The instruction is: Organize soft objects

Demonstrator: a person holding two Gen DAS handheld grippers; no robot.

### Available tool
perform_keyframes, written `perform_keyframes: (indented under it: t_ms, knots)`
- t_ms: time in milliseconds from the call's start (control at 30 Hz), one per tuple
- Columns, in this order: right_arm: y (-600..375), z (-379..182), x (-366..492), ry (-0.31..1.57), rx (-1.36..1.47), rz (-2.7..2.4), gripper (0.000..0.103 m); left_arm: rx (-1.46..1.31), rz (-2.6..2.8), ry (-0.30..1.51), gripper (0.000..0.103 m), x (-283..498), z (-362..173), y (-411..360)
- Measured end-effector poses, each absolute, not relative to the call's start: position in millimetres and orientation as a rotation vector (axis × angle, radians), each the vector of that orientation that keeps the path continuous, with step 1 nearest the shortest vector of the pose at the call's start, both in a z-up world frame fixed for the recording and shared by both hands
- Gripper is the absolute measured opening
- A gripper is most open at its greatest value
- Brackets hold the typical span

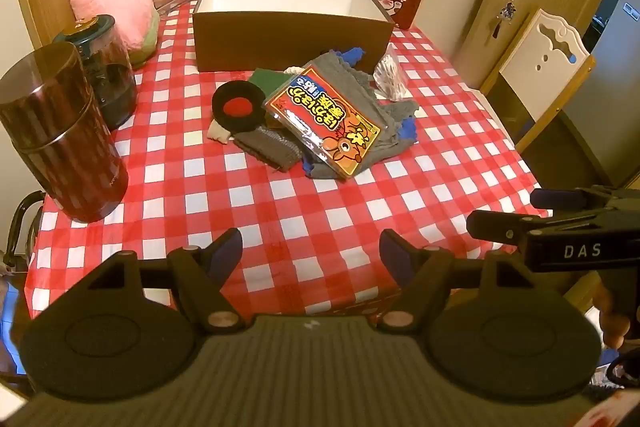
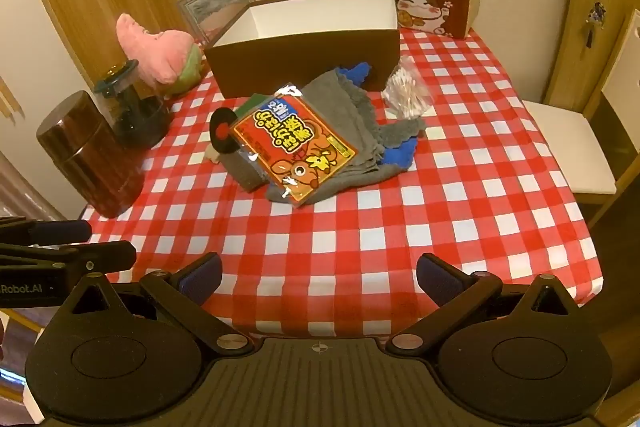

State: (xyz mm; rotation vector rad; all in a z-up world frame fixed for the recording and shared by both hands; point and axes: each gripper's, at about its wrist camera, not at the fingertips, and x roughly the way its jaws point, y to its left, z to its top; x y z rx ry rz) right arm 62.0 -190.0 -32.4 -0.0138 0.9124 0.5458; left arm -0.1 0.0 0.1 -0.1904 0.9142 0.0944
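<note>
While both tongs, left [image 1: 311,247] and right [image 2: 319,273], hover spread and empty, bare desk [image 2: 360,227] separates them from the brown box [image 2: 308,63].

Red-and-white checked tablecloth [image 1: 320,211], brown box [image 1: 288,39] white inside, pink plush [image 1: 108,3], grey cloth [image 2: 352,115]

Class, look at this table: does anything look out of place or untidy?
Yes: the soft items lie in a jumbled heap, an orange packet askew on grey cloths, while the brown box behind them looks empty.
</note>
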Motion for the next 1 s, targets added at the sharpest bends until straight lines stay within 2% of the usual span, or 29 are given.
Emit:
perform_keyframes:
  t_ms: [1000]
  knots:
    - [-190.5,-31.1,63.0,0.904,-0.011,0.547,0.103,-0.187,0.098,0.919,0.074,0.1,0.1,-0.3]
